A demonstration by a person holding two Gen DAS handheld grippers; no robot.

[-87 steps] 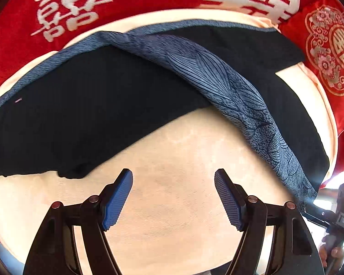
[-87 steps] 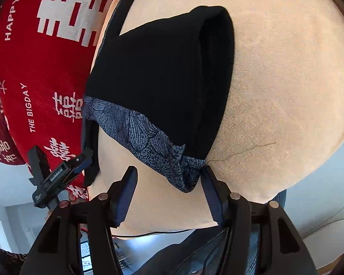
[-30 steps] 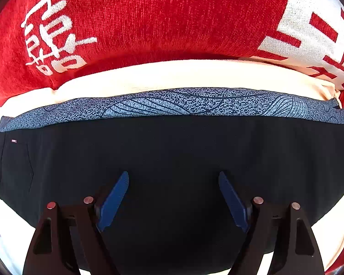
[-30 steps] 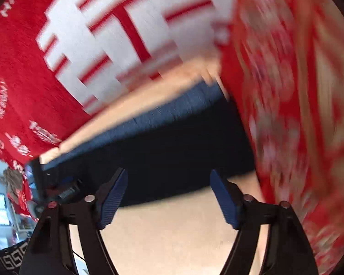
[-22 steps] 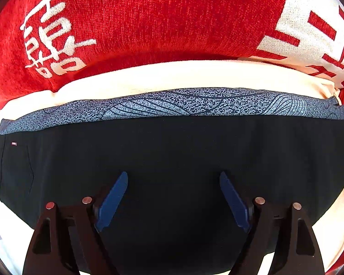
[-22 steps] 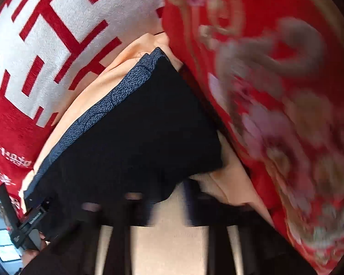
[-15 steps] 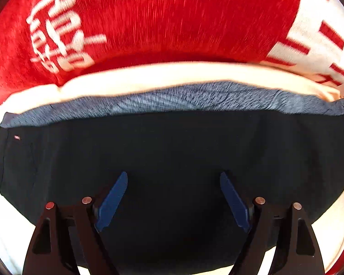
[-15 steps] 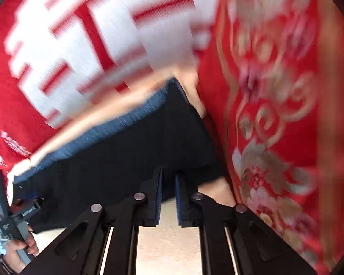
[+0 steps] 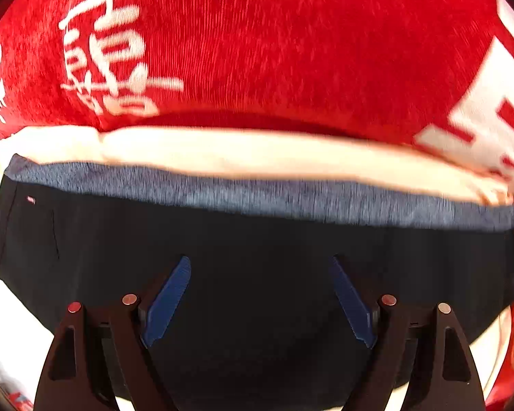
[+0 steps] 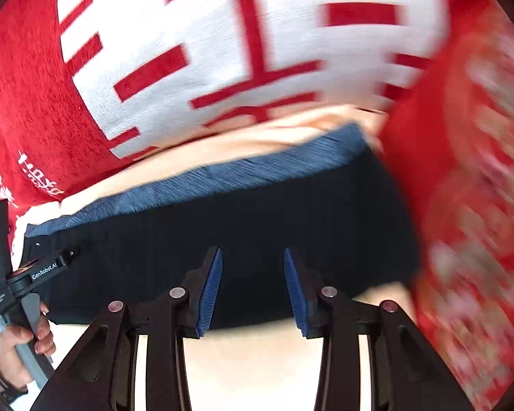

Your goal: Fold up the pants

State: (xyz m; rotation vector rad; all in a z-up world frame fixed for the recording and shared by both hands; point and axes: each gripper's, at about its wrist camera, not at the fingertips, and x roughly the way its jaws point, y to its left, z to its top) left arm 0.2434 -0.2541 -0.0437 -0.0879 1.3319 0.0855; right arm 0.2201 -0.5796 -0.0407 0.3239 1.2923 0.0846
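One pants [image 9: 257, 274], two tools [image 9: 258, 267], two red cushions [image 10: 479, 205]

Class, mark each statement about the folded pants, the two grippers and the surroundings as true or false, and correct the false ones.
1. The black pants lie on a cream cushion. True.
2. A patterned blue-grey band runs along the pants' far edge. True.
3. The left gripper is clamped on the fabric. False: its jaws stand wide apart, gripping nothing.
4. The right gripper holds a pant leg. False: its jaws have just been opening and grip nothing.
5. The fabric behind the cushion is green. False: the red blanket carries white characters.
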